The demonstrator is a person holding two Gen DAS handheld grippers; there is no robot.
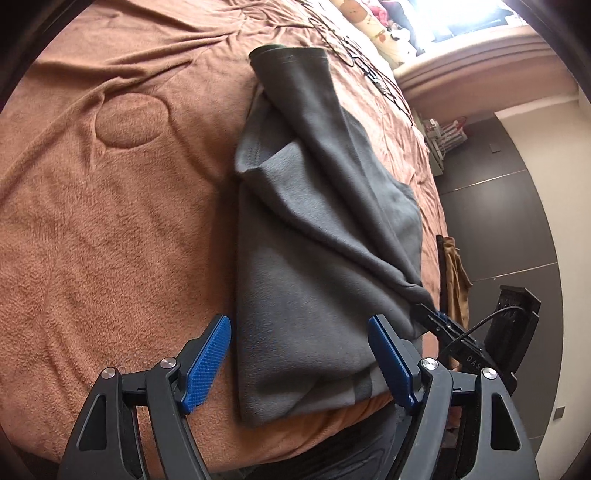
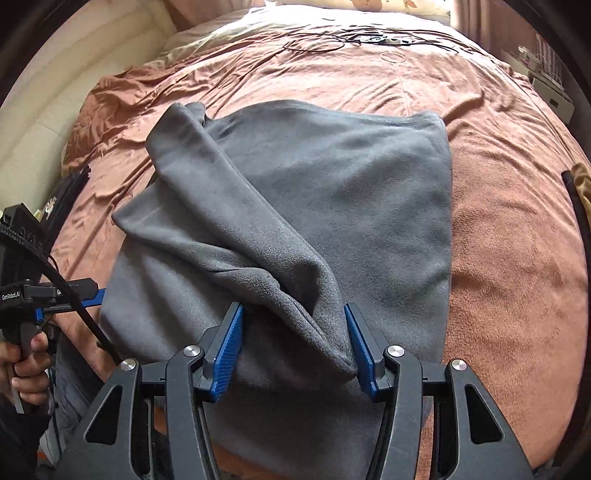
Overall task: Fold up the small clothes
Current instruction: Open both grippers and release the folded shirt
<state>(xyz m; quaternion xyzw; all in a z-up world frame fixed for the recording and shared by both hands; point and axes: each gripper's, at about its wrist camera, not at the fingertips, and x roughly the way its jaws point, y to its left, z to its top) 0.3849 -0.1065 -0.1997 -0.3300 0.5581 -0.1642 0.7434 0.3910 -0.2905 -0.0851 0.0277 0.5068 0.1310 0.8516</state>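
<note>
Right gripper [image 2: 293, 345] angled down, fingers bracketing grey garment [image 2: 314, 206] fold

Bed [image 2: 517, 258] covered with a rumpled rust-brown fleece blanket [image 1: 110, 221]. Black cables [image 2: 332, 40] lie loose near the bed's far end, beside a patterned pillow [image 1: 373, 22]. Bright daylight enters from a window [image 1: 465, 18] beyond the pillow. Dark grey tiled floor [image 1: 498, 192] alongside the bed; cream wall [image 1: 569, 184] beyond.
</note>
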